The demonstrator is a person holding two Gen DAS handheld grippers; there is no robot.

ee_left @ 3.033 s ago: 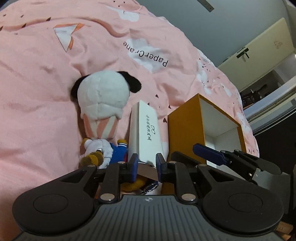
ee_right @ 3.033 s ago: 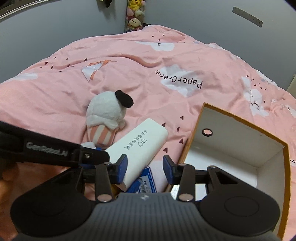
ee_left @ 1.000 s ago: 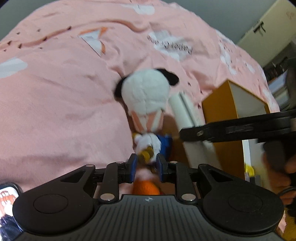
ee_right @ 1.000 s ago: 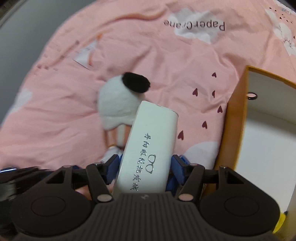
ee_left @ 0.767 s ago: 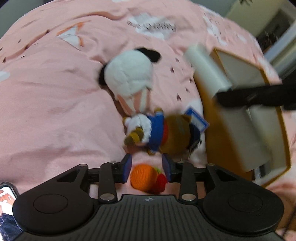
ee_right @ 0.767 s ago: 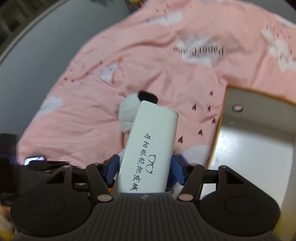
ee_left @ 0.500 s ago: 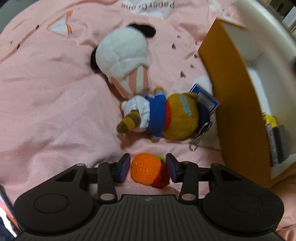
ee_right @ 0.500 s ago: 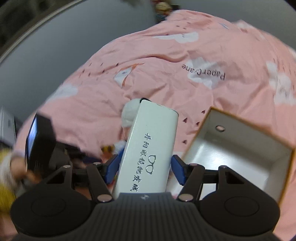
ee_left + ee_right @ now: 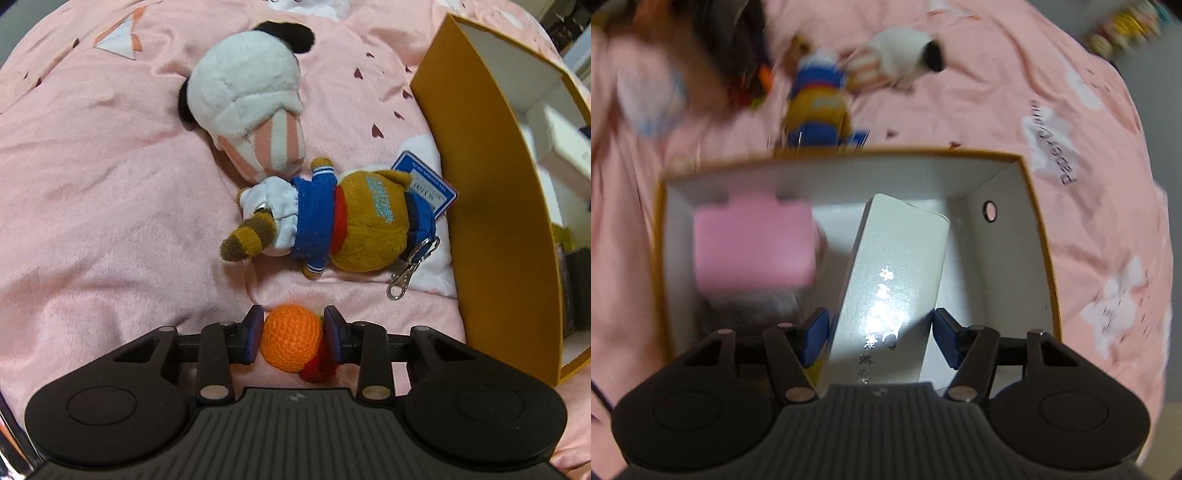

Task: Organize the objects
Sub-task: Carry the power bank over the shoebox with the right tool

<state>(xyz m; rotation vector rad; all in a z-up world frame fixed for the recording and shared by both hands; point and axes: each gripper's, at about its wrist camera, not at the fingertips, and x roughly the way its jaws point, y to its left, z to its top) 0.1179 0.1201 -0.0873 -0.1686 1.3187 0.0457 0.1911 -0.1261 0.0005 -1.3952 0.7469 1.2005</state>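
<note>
1. Step in hand, I judge: packing loose things into the orange box (image 9: pixel 1039 236). My right claw (image 9: pixel 879 341) is clamped on the white case (image 9: pixel 897 280), held over the box opening, centre of frame; a pink block (image 9: pixel 753 247) already sits inside, left.
2. Left claw (image 9: pixel 293 338) has just been closing; its pads straddle the orange crochet ball (image 9: pixel 290 341) on the pink bed cover (image 9: pixel 92 184), bottom centre. They look to touch the yarn, so I read it as clamped.
3. Next, prob.: lower the case in w/o hitting the pink block, then let go.
4. Soft toy (image 9: pixel 347 225) and white plush (image 9: pixel 247 99) lie above the ball, near the box wall, not yet packed.
</note>
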